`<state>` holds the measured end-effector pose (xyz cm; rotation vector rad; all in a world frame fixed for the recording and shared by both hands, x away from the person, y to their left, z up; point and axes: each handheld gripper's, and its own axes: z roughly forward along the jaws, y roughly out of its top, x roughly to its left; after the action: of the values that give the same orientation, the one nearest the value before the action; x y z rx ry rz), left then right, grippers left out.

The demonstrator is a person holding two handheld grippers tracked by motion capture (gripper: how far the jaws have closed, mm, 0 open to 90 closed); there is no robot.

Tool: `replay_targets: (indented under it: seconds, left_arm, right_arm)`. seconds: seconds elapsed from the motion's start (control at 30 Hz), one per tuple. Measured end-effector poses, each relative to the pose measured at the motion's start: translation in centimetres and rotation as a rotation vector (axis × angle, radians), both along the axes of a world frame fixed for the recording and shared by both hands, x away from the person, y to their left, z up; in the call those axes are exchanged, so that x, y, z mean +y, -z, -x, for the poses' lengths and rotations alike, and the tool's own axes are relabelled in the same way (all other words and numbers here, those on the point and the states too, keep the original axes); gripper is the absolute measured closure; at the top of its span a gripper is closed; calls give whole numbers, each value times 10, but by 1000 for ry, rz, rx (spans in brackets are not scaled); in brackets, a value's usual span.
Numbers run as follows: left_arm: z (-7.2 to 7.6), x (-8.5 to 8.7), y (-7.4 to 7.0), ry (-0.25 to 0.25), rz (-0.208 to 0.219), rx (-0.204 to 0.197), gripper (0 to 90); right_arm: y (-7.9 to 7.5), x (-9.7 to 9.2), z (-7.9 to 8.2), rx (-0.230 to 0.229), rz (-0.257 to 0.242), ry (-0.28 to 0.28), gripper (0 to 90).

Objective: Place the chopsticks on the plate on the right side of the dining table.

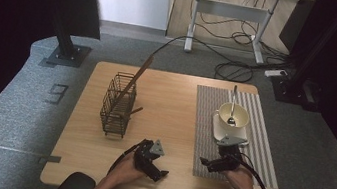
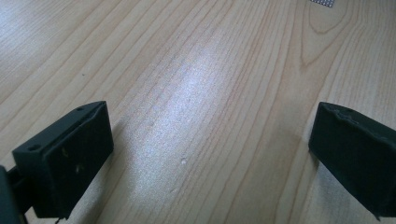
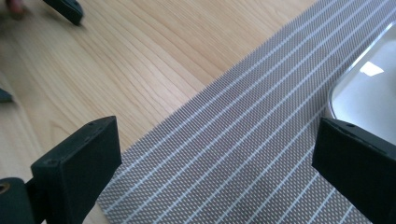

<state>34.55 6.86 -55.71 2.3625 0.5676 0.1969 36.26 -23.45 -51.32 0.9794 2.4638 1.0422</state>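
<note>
Both the left gripper [image 1: 155,165] and the right gripper [image 1: 215,162] rest low in the frame, jaws spread and empty. The bowl [image 1: 233,116] with its spoon [image 1: 233,106] sits right of centre on the striped mat [image 1: 261,138]. Approach slowly, square to the spoon handle, without nudging the bowl.

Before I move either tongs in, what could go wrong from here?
1. The spoon stands loose in the bowl, handle past the rim; a nudge from the open right tongs could flip it out.
2. The bowl sits on a small plate on the striped mat; a push might slide both.
3. The long wooden utensil leans out of the wire basket, which could tip if the open left tongs catch it.
</note>
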Motion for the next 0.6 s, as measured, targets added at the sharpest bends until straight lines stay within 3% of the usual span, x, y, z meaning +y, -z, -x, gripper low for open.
replay_targets:
  seconds: [0.37,0.6]
  left_arm:
    - [0,0,0,-2,2,-1,0]
    - [0,0,0,-2,2,0,0]
  right_arm:
    - [-27,14,1,14,-34,-66,3]
    - [-41,27,-2,18,-28,-105,3]
